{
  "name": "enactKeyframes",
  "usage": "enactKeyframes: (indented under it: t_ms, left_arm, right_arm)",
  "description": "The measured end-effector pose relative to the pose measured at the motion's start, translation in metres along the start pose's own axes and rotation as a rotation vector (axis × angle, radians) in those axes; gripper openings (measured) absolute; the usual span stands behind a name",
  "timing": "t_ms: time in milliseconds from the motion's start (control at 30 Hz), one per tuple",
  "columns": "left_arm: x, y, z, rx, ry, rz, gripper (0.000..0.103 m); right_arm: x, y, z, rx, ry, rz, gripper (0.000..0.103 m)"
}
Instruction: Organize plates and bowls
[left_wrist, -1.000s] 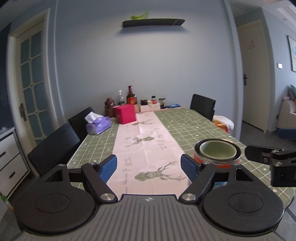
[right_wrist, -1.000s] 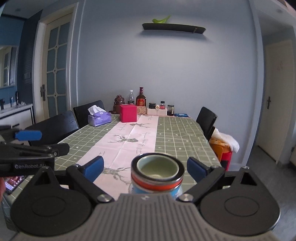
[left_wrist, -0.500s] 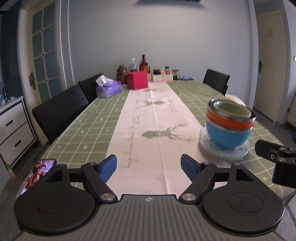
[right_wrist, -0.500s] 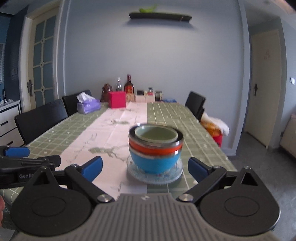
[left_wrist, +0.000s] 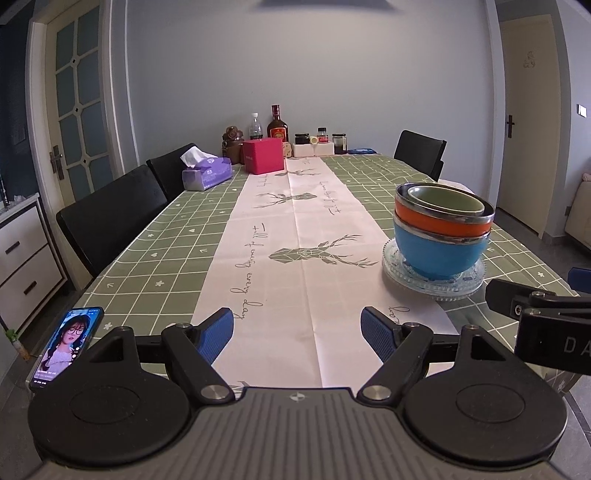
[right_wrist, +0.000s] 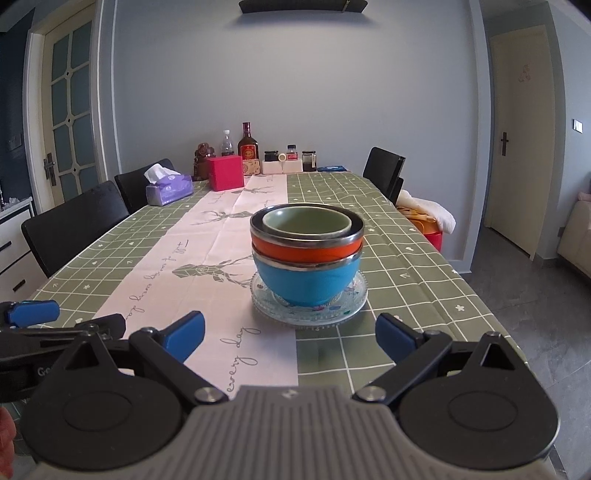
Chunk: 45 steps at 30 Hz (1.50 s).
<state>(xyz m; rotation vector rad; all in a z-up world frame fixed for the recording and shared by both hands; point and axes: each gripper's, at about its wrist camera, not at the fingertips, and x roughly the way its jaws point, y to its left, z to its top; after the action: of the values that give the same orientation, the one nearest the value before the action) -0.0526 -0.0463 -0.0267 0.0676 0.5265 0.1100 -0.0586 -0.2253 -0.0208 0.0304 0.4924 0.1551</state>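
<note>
The nested stack of a green ceramic bowl in an orange bowl in a blue bowl (right_wrist: 306, 254) sits on a clear patterned glass plate (right_wrist: 267, 308), dead ahead of the right gripper (right_wrist: 290, 334), which is nearer; the left gripper (left_wrist: 297, 334) has it off to its right. Both grippers gape wide, holding nothing.

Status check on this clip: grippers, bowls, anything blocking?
Left gripper open, empty. Right gripper open, empty, facing the bowl stack. Green, orange, blue bowls nested on glass plate, untouched. Nothing between right gripper and stack; phone at table edge.
</note>
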Motion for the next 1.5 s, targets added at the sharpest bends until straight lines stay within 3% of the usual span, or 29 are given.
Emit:
enactKeyframes:
  t_ms: [767, 1500]
  left_arm:
    - [-0.031, -0.001, 0.016, 0.024, -0.134, 0.024, 0.092]
    - [-0.033, 0.004, 0.016, 0.009, -0.137, 0.000, 0.092]
  right_arm:
    - [-0.033, -0.002, 0.010, 0.011, -0.132, 0.016, 0.097]
    - [-0.035, 0.002, 0.012, -0.013, -0.136, 0.031, 0.098]
